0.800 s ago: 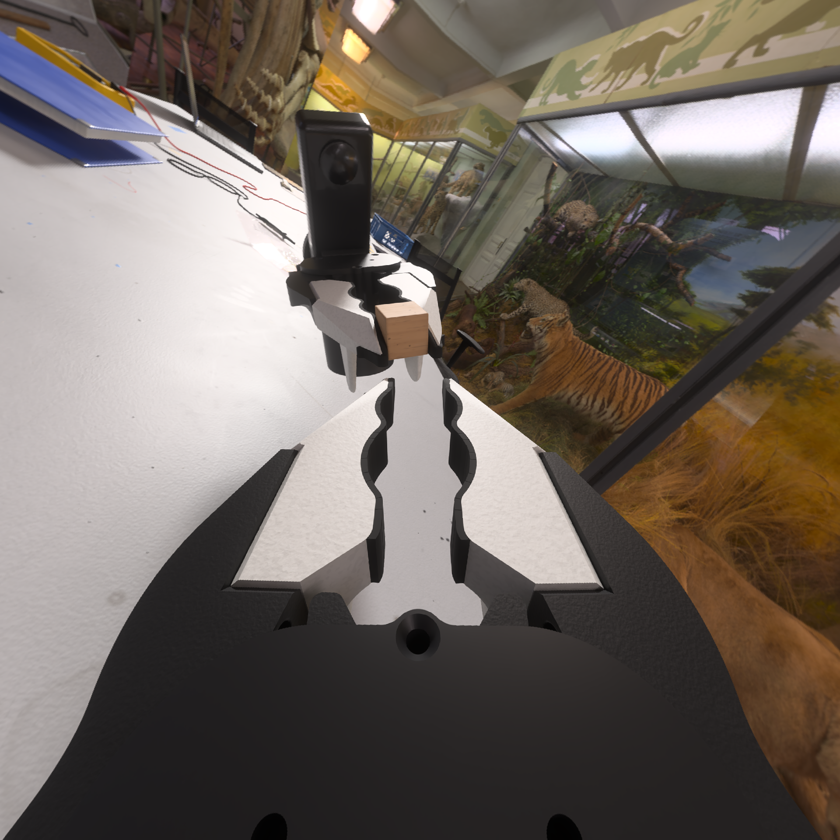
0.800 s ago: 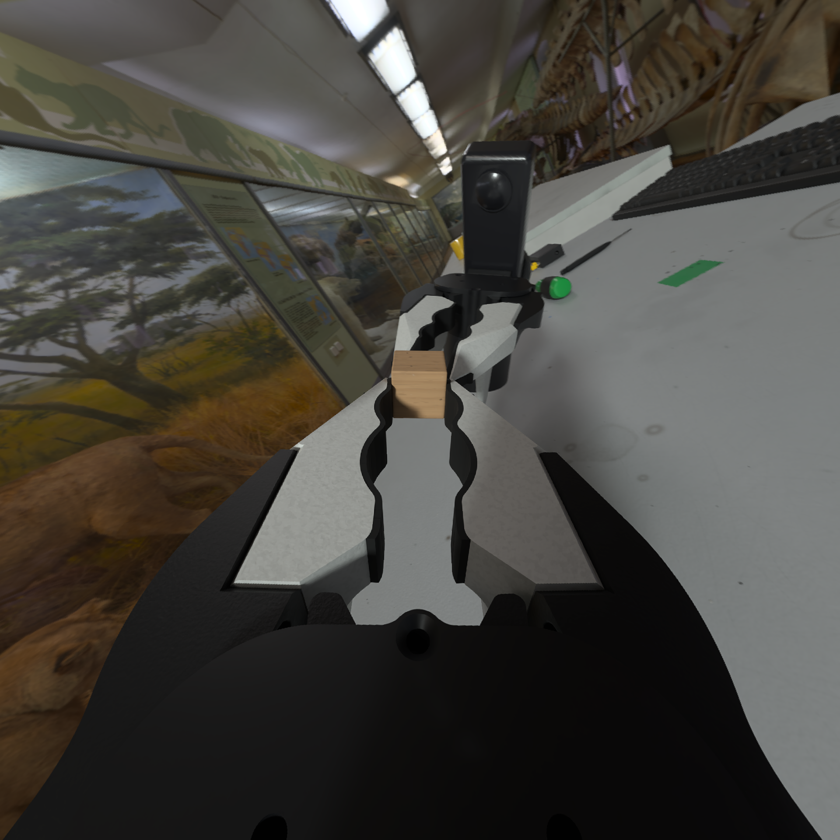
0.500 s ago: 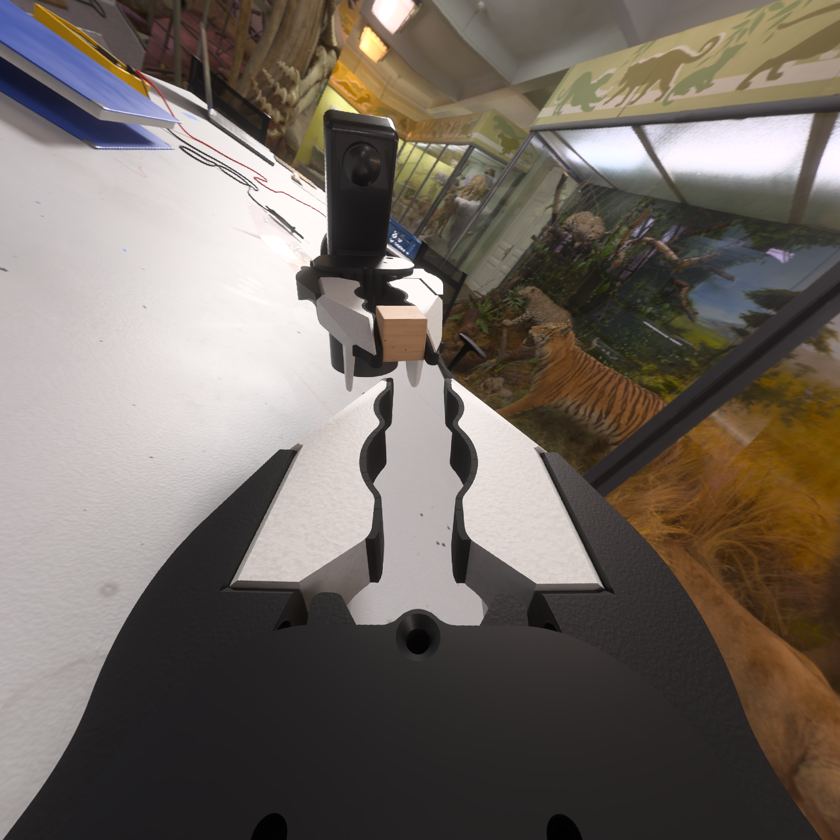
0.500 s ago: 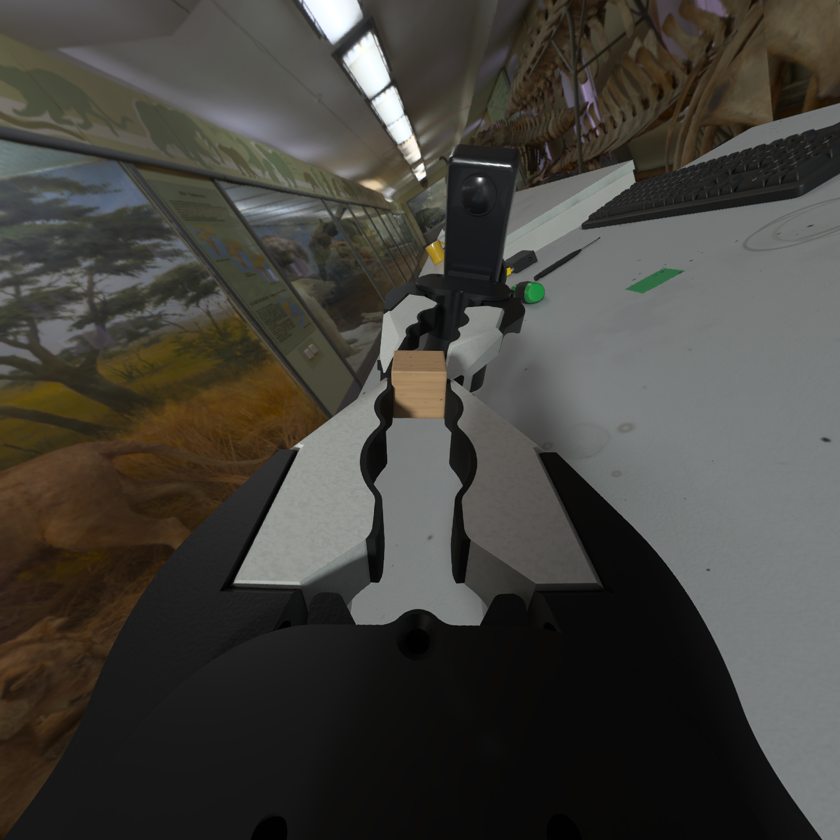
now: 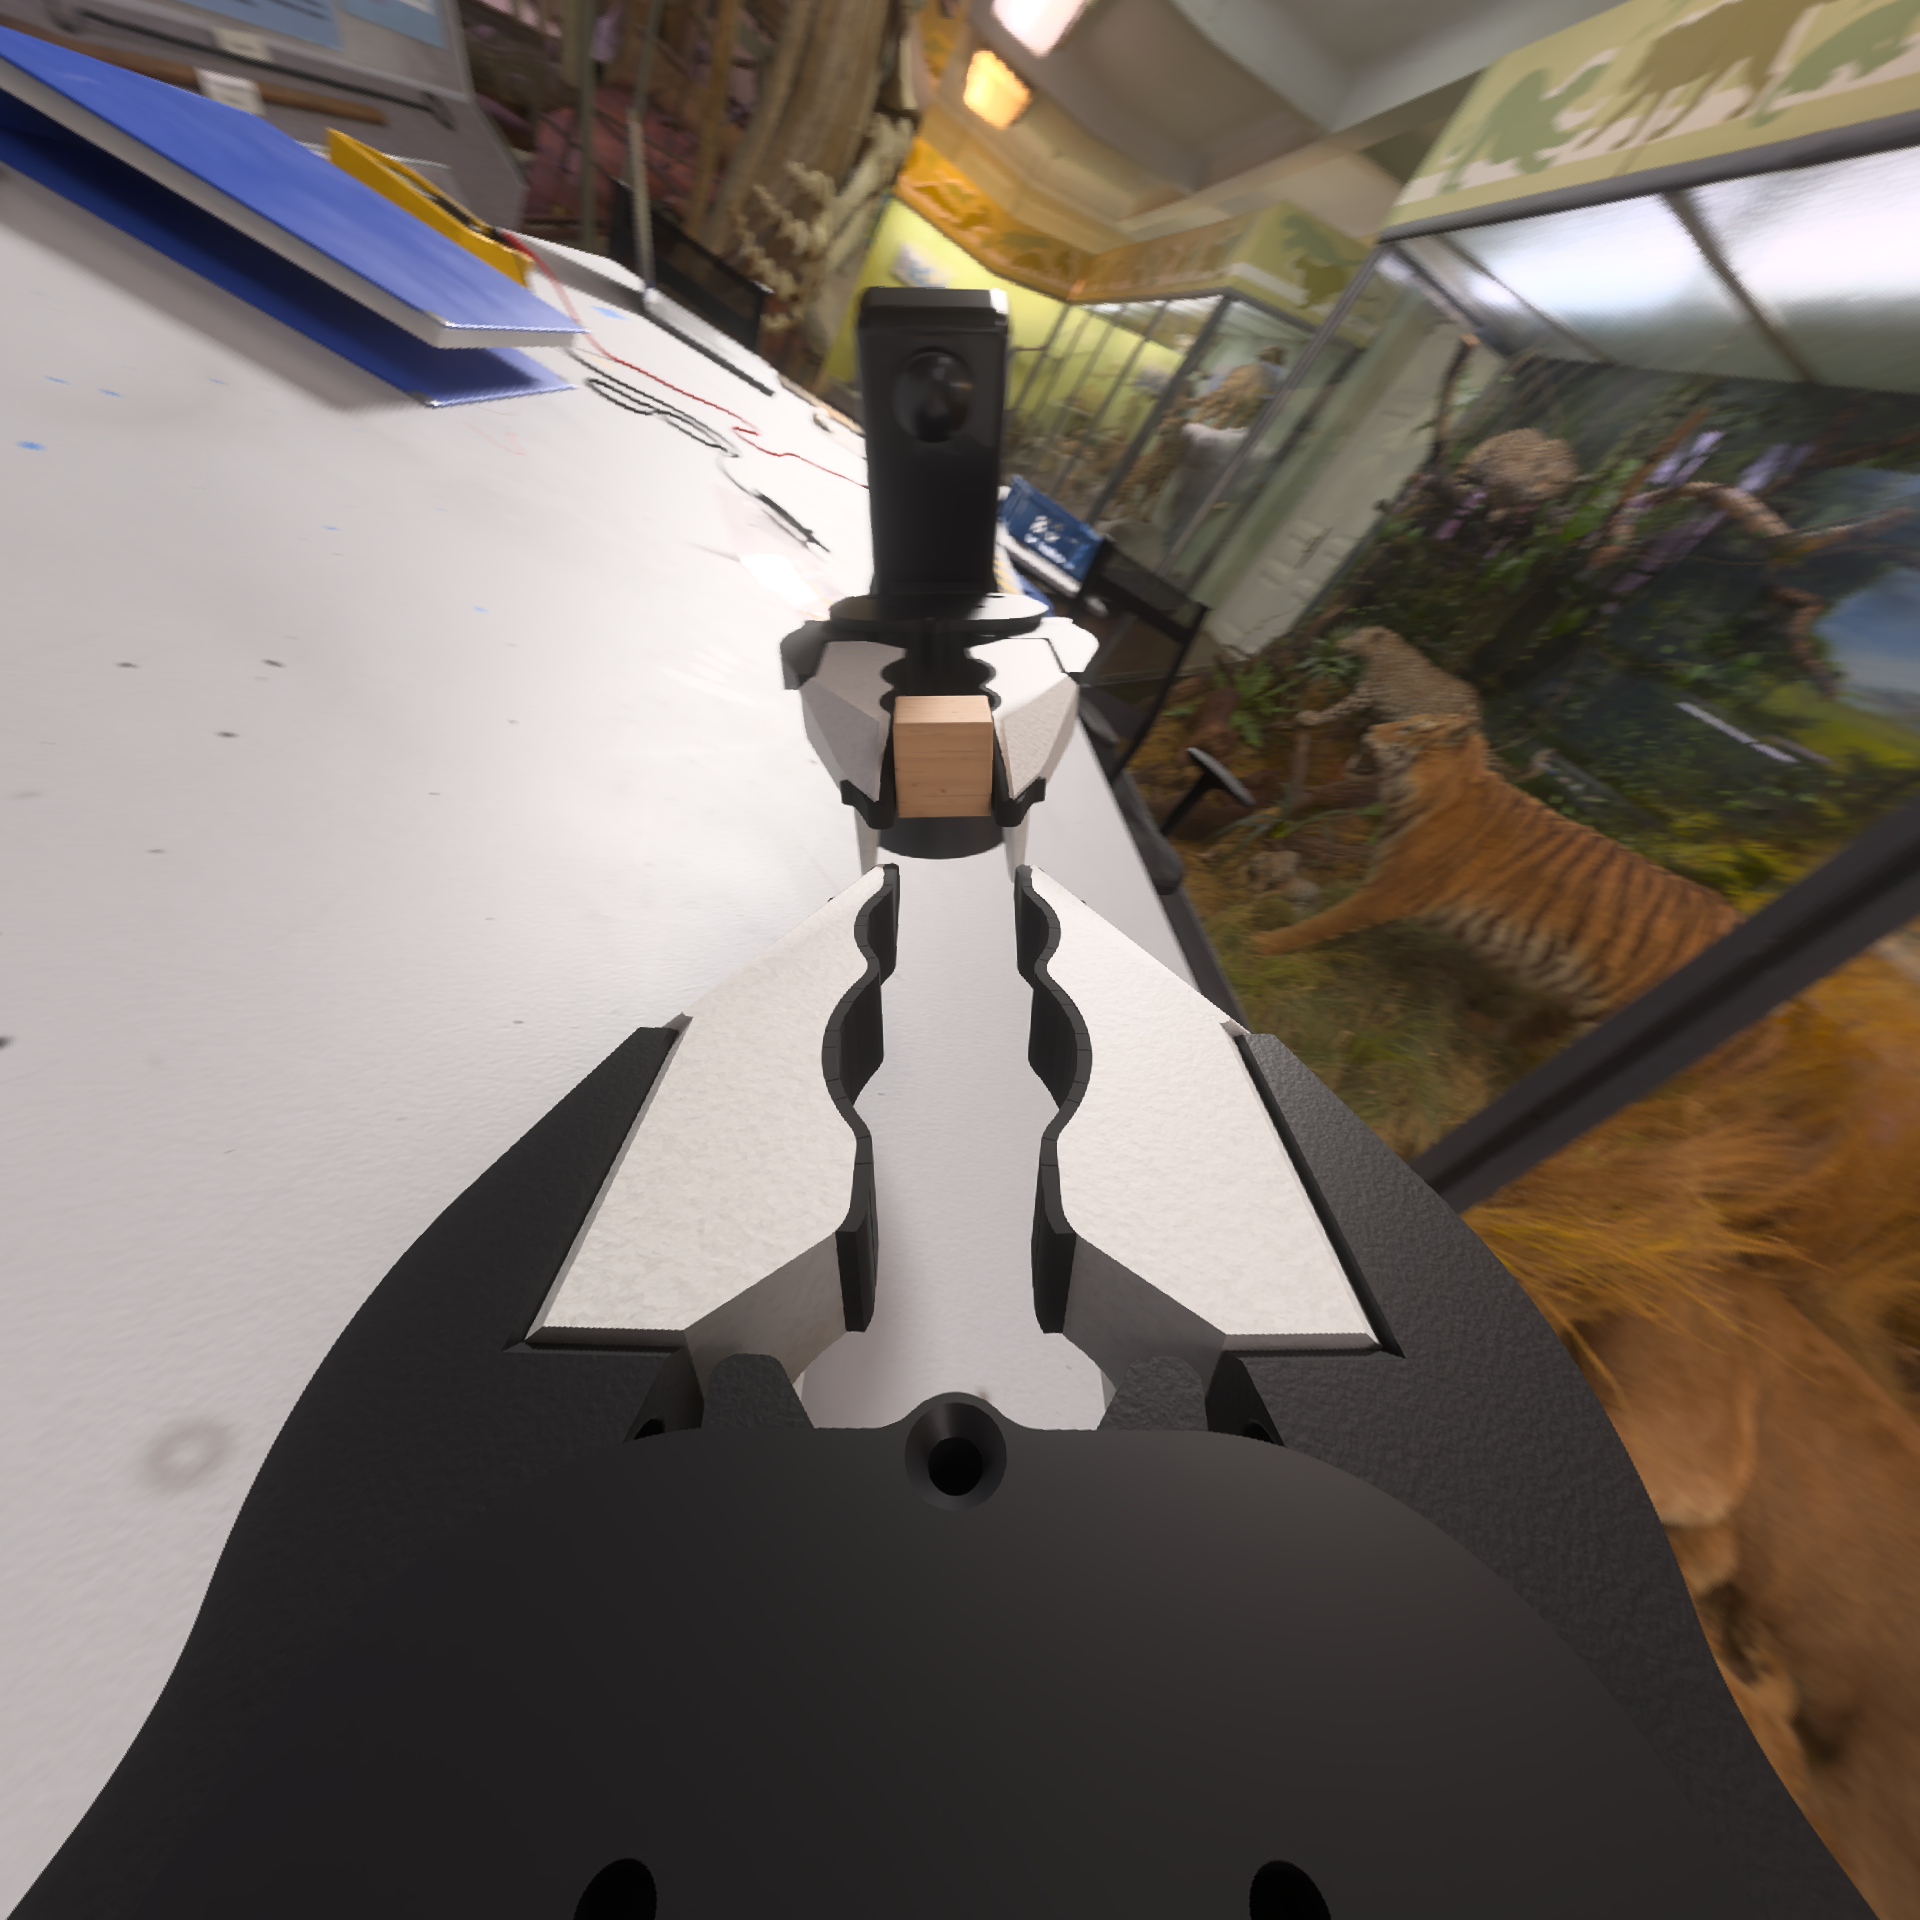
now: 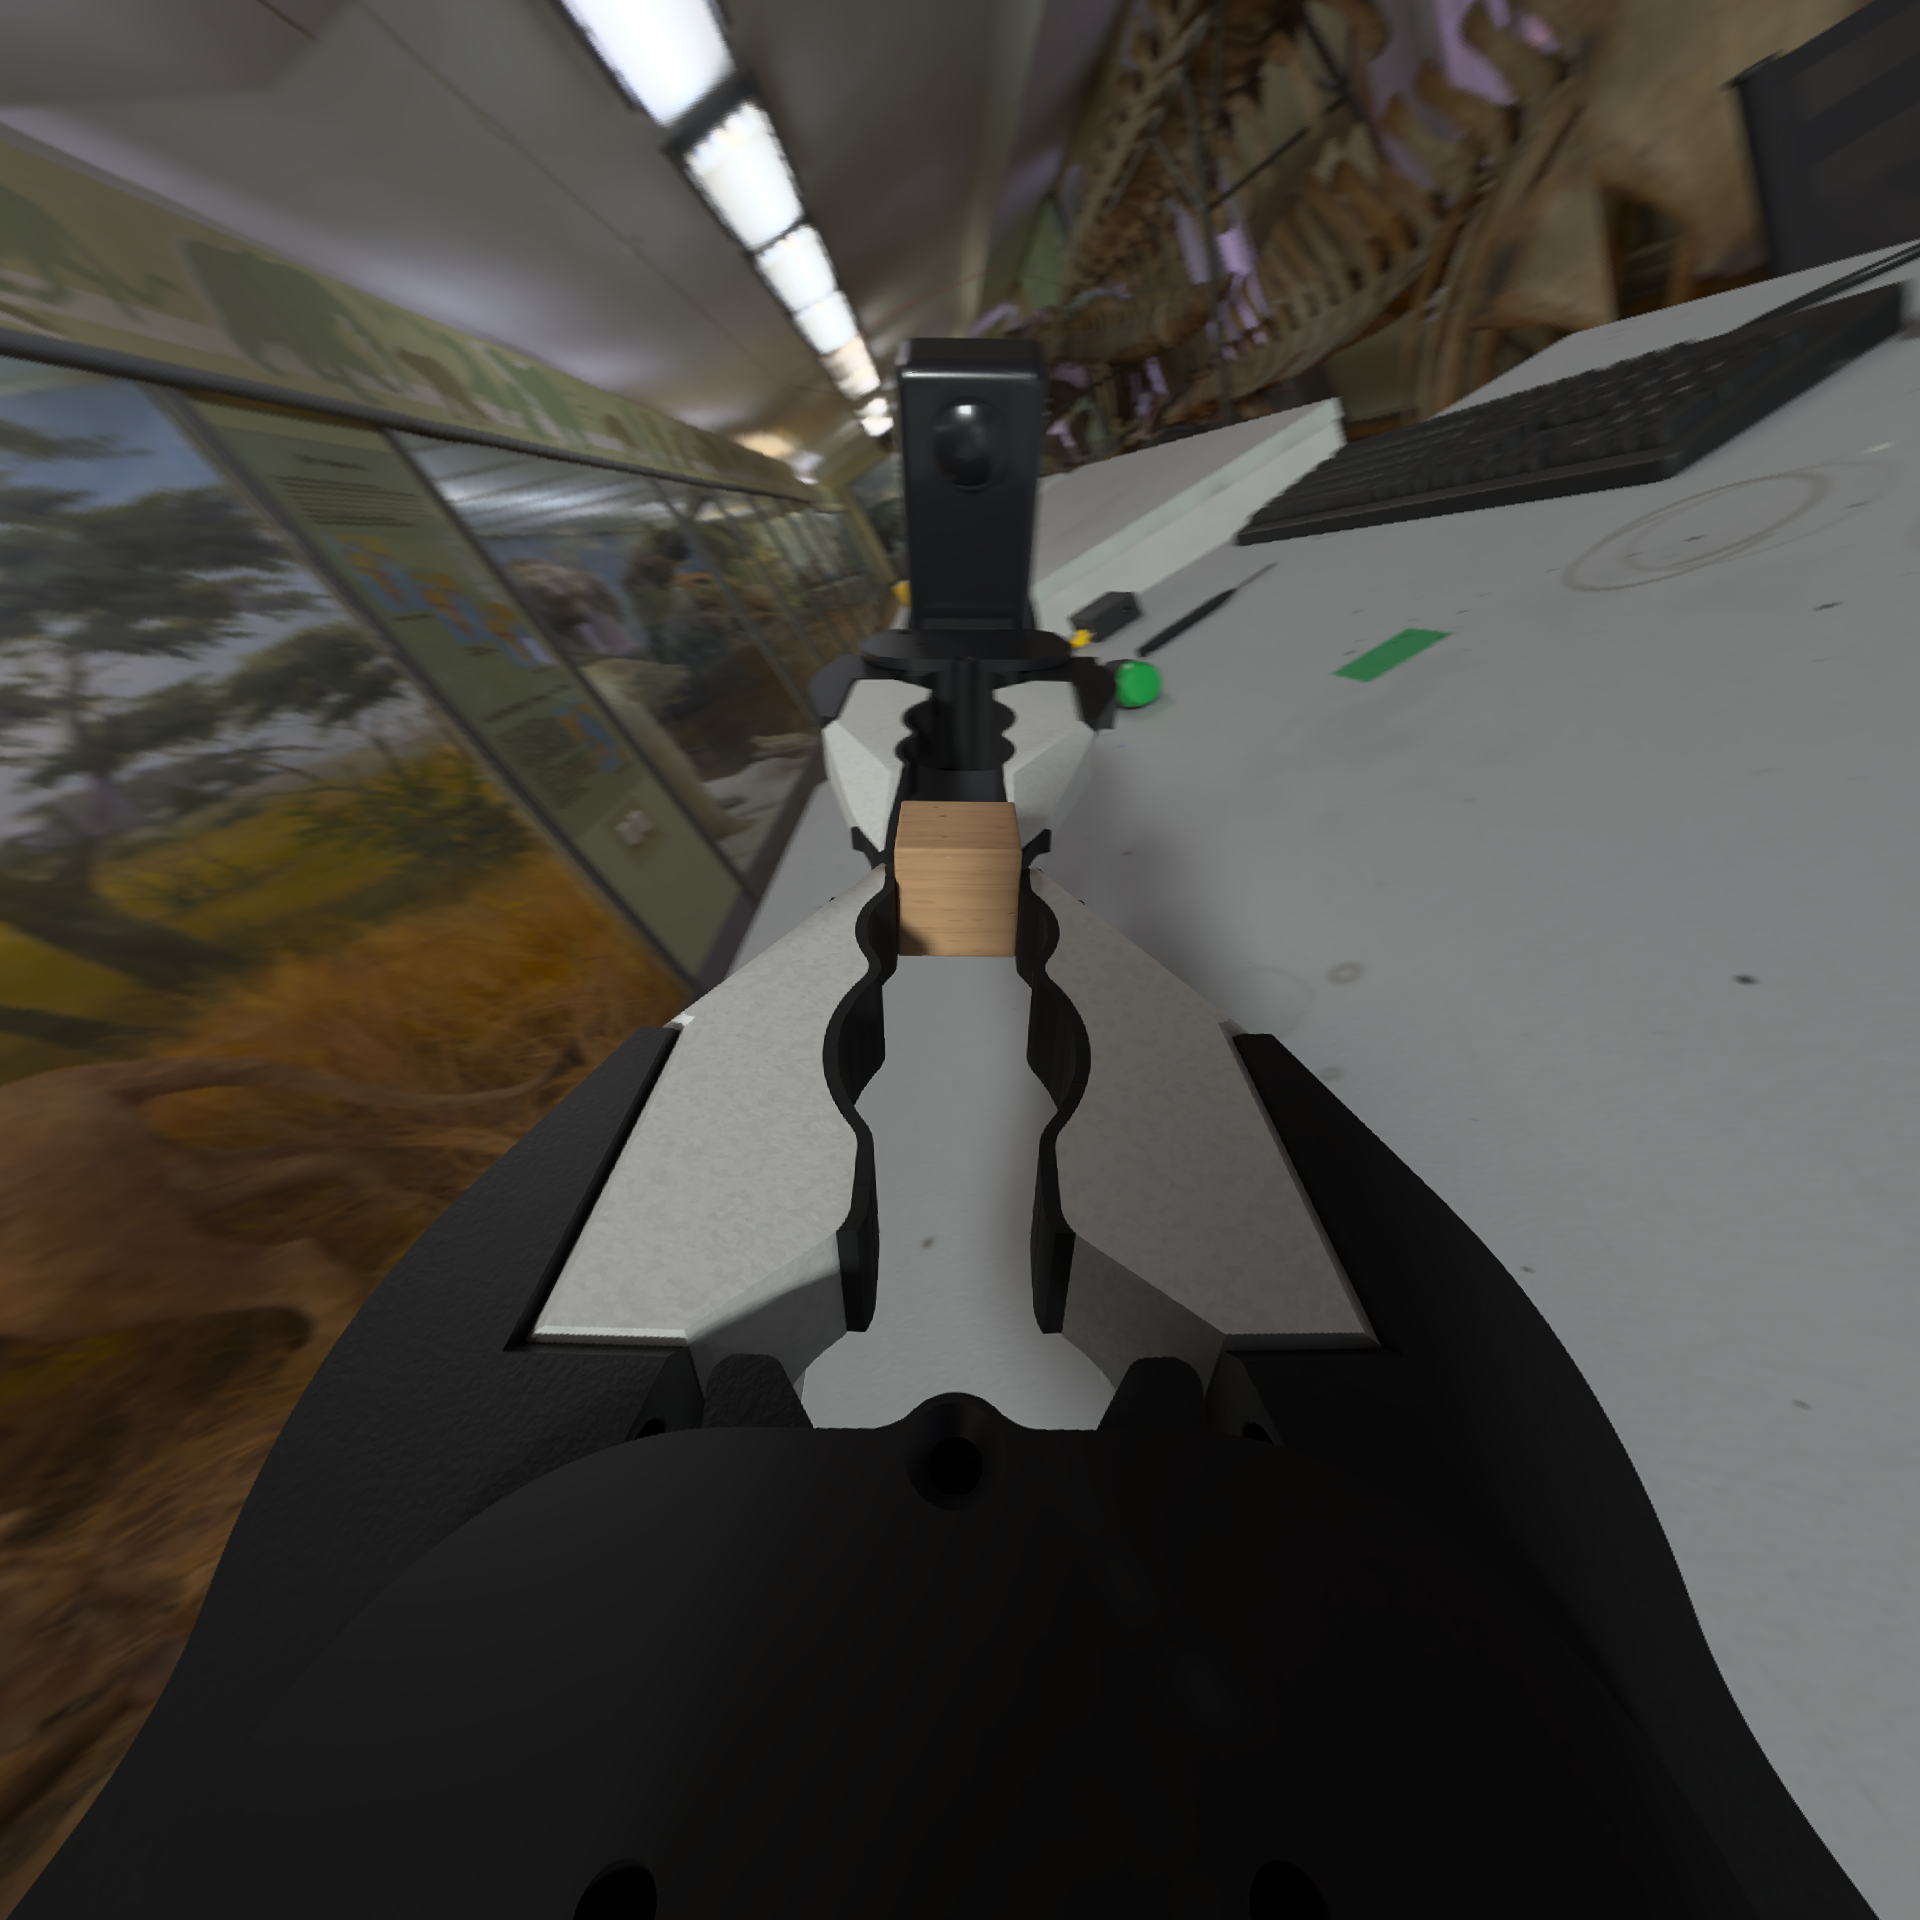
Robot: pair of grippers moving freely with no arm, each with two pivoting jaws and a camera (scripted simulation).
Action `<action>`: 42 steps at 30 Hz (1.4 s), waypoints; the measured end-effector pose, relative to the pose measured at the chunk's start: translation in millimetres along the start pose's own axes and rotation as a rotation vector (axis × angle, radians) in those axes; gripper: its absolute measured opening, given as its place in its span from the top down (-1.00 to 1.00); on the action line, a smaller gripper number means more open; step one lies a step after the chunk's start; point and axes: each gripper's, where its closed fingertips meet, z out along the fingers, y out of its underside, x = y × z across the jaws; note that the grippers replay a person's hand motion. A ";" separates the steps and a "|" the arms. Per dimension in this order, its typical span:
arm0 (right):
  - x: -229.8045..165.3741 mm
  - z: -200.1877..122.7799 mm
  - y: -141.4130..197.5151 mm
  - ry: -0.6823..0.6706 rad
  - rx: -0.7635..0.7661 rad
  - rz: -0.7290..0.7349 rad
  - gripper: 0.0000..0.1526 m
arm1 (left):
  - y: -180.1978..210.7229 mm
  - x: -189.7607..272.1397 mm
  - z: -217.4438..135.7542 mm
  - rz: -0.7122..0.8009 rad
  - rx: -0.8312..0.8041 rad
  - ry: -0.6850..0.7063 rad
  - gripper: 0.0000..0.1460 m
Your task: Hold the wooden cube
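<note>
Right wrist view: the wooden cube is gripped at the tips of the right tongs, clear above the desk. The left tongs are kept parted and empty just short of it, seemingly lined up for a handover.

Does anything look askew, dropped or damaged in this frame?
Nothing stands out. The cube sits square between the right gripper jaws, unmarked and off the table. The left gripper, open and empty, faces it without touching.
</note>
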 end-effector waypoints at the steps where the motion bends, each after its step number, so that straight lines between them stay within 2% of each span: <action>1: -3.9 0.0 0.2 -0.038 0.000 0.017 0.72 | 0.5 3.2 -0.2 -0.009 -0.001 0.034 0.70; 8: -26.1 1.4 2.1 -0.188 -0.015 0.045 0.72 | 2.7 21.3 -2.5 -0.049 -0.010 0.176 0.73; 17: -51.8 -6.3 10.4 -0.305 -0.066 -0.045 0.72 | 9.5 40.0 4.0 -0.063 -0.063 0.291 0.82; 18: -60.7 -9.2 11.2 -0.346 -0.073 -0.047 0.72 | 9.3 34.8 4.6 -0.056 -0.062 0.270 0.90; 19: -80.2 -14.7 10.3 -0.480 -0.072 -0.027 0.72 | 6.5 21.8 2.1 -0.056 -0.043 0.204 1.00; 20: -93.8 -14.1 11.1 -0.572 -0.075 -0.013 0.72 | 1.2 12.6 -3.7 -0.102 -0.006 0.165 1.00; 21: -96.1 -5.6 17.3 -0.525 -0.109 -0.080 0.72 | -0.6 14.2 -8.6 -0.111 0.011 0.175 1.00; 22: -95.8 1.3 20.9 -0.444 -0.136 -0.179 0.72 | 3.5 22.0 -8.7 -0.030 -0.029 0.176 1.00; 24: -95.4 2.1 9.5 -0.439 -0.074 -0.141 0.72 | 1.9 37.1 -2.1 0.096 -0.059 0.178 1.00; 27: -63.1 -6.2 -13.1 -0.339 0.042 -0.076 0.72 | -14.3 19.6 -0.1 0.078 0.037 0.070 0.98; 30: -17.7 -12.7 -21.3 -0.167 0.111 0.016 0.72 | -25.5 -3.5 -14.7 0.069 0.113 -0.041 0.60; 33: 5.7 -14.6 -16.6 -0.071 0.105 0.053 0.72 | -27.5 -12.2 -19.9 -0.006 0.159 -0.046 0.43; 36: 12.6 -12.8 -15.5 -0.042 0.115 0.068 0.72 | -22.3 -12.1 -12.3 -0.009 0.124 -0.049 0.43; 39: 10.3 -7.9 -11.8 -0.054 0.093 0.058 0.72 | -17.4 -14.6 -4.7 -0.001 0.096 -0.081 0.53; 42: 7.3 -3.1 -8.8 -0.068 0.081 0.061 0.72 | -14.1 -11.5 0.2 -0.025 0.090 -0.048 0.65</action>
